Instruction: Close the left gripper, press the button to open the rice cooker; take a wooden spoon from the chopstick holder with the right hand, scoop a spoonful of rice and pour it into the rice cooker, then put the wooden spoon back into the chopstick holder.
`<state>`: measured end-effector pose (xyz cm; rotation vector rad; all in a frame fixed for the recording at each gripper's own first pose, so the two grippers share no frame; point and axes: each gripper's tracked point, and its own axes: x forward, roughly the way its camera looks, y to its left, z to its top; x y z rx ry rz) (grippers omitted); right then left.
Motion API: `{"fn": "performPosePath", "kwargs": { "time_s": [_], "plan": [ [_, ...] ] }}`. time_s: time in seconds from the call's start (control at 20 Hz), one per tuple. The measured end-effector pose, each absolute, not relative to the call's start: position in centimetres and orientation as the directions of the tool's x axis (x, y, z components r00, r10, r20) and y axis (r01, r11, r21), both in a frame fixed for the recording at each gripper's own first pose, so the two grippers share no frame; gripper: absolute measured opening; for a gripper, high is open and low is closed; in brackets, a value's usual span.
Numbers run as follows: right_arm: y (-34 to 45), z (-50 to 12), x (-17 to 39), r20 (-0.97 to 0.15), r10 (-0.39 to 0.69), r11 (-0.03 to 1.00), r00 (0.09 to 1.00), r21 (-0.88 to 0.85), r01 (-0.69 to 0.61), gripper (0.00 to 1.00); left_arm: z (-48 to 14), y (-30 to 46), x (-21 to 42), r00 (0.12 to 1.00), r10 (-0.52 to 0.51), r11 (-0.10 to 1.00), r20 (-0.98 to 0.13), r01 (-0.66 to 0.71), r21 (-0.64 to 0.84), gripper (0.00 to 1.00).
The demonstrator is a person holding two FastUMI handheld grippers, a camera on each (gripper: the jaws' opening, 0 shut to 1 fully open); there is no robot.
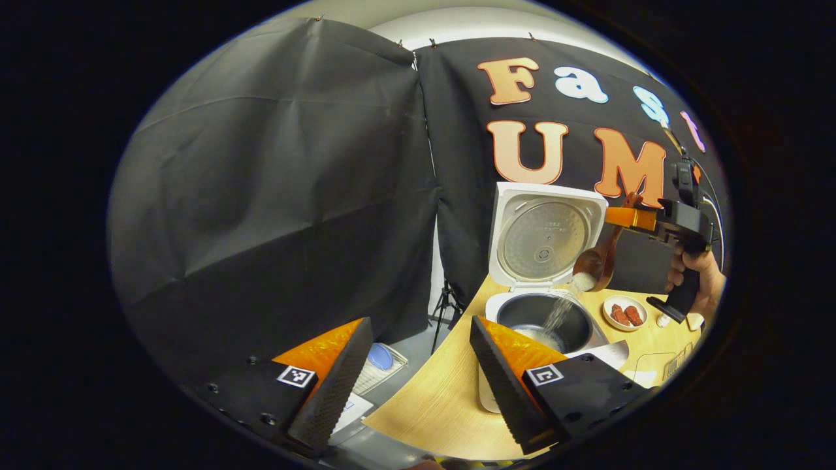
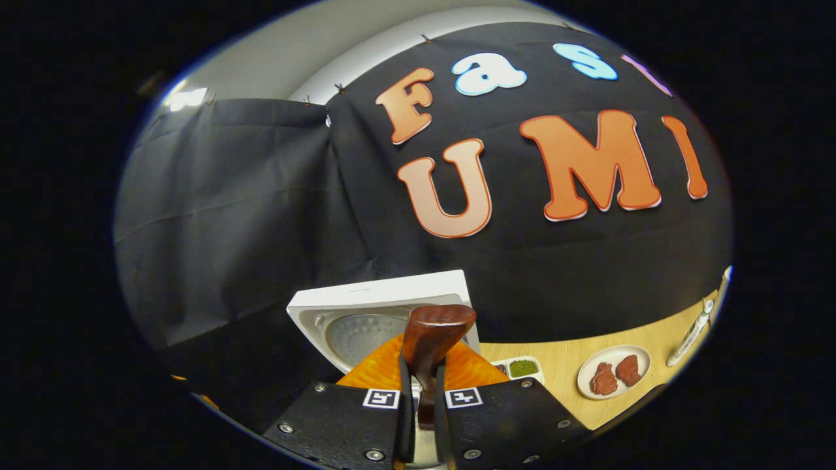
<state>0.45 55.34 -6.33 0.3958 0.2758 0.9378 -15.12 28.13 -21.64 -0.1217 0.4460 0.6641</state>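
The white rice cooker (image 1: 522, 313) stands with its lid (image 1: 545, 235) raised upright, its dark inner pot showing. Over the pot the wooden spoon (image 1: 597, 261) is tipped down, and rice (image 1: 562, 310) streams from its bowl into the pot. My right gripper (image 1: 630, 217), held by a hand (image 1: 702, 277), is shut on the spoon's handle. In the right gripper view the handle (image 2: 428, 343) is clamped between the shut fingers of my right gripper (image 2: 423, 398), with the cooker's lid (image 2: 366, 320) behind. My left gripper (image 1: 418, 365) hangs open at the table's near left edge, holding nothing.
A small white plate of reddish meat pieces (image 1: 625, 313) sits right of the cooker on the wooden table (image 1: 444, 398). In the right gripper view that plate (image 2: 614, 375), a small dish of green bits (image 2: 522, 367) and a white stick-like item (image 2: 692, 336) lie on the table.
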Motion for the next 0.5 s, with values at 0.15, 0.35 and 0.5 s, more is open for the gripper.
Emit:
{"fn": "performPosePath", "kwargs": {
  "time_s": [0.15,0.35,0.5],
  "plan": [
    [55.7,-4.5,-0.6,-0.006,0.847,0.5,0.532,0.348,-0.793,0.11,-21.7,27.9,-14.9,0.696,0.572,0.785,-0.434,-0.617,0.047,1.0],
    [56.0,-2.4,-2.3,0.056,0.868,0.471,0.493,0.221,-0.854,0.11,-21.5,27.6,-14.9,0.698,0.572,0.788,-0.431,-0.614,0.05,0.99],
    [56.2,-1.3,-3.6,0.09,0.885,0.446,0.457,0.125,-0.886,0.11,-21.1,27.3,-14.7,0.701,0.572,0.788,-0.426,-0.614,0.049,1.0]
  ]
}}
